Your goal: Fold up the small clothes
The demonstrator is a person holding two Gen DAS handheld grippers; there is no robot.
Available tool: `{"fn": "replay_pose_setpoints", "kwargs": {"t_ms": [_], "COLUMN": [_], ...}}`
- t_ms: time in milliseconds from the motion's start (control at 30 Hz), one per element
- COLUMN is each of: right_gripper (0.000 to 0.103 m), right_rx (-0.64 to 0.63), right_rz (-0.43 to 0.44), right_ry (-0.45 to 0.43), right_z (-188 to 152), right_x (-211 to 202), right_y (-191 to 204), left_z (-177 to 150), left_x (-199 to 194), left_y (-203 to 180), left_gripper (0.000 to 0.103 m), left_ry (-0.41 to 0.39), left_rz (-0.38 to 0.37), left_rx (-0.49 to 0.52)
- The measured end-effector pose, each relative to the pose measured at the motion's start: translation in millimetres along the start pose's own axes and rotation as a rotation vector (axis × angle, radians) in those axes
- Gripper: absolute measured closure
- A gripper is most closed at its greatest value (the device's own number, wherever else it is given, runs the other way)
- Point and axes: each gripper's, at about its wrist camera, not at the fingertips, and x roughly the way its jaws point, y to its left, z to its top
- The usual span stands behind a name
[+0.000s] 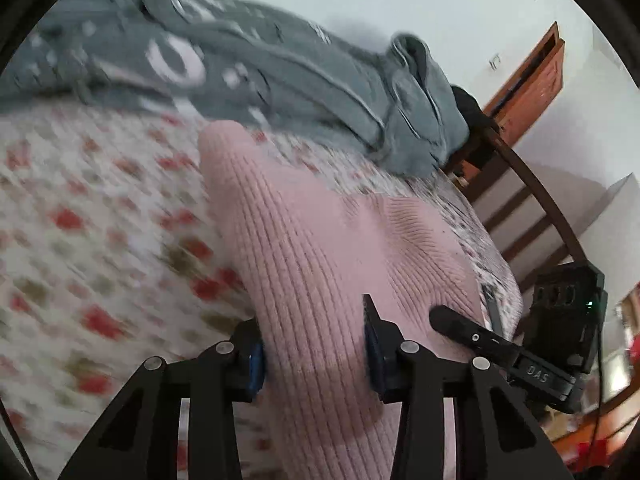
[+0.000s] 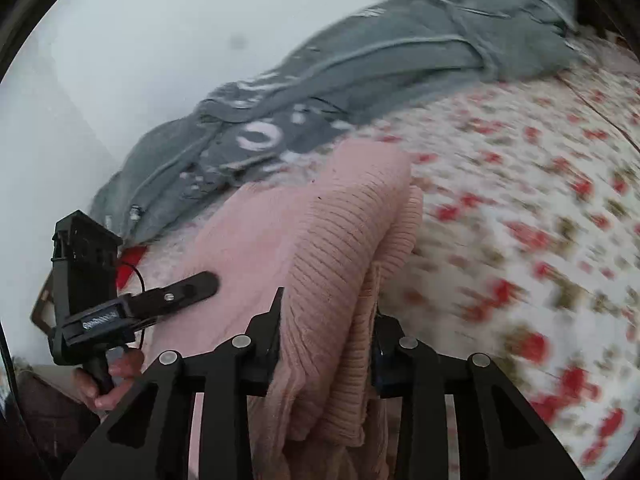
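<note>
We're seeing the left gripper [image 1: 316, 344] clamping a bunched fold of the pink ribbed knit [image 1: 320, 248], pads pressing both sides. The knit is lying on the floral bedsheet [image 1: 92, 216], with the grey blanket [image 1: 248, 80] behind it. Further right, the right gripper [image 2: 326, 340] is pinching a thick gathered edge of the same knit. A hand [image 2: 112, 380] is gripping the left tool's handle.

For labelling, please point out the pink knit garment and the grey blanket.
pink knit garment [image 1: 304, 248]: left wrist view, ribbed middle.
grey blanket [image 2: 360, 68]: right wrist view, folded middle.
</note>
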Motion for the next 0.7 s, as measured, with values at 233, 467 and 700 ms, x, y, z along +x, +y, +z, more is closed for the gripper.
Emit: {"fn": "replay_pose_setpoints", "kwargs": {"t_ms": [233, 467, 700], "right_gripper": [0.070, 0.055, 0.052], "right_rx": [0.011, -0.138, -0.249], "right_rz": [0.147, -0.069, -0.141], "right_ry": [0.021, 0.090, -0.002], "right_z": [24.6, 4.7, 14.7], "right_x": [84.8, 158.4, 111.4], "right_y": [61.2, 77.3, 96.0], "left_z": [45.1, 19.3, 2.9], "left_x": [-43.4, -17.0, -59.3], "left_y": [66.1, 124.3, 90.3], "left_gripper": [0.061, 0.047, 0.037], "left_ry": [-0.021, 0.005, -0.085], "left_rz": [0.224, 0.327, 0.329], "left_rx": [0.018, -0.020, 0.120]}}
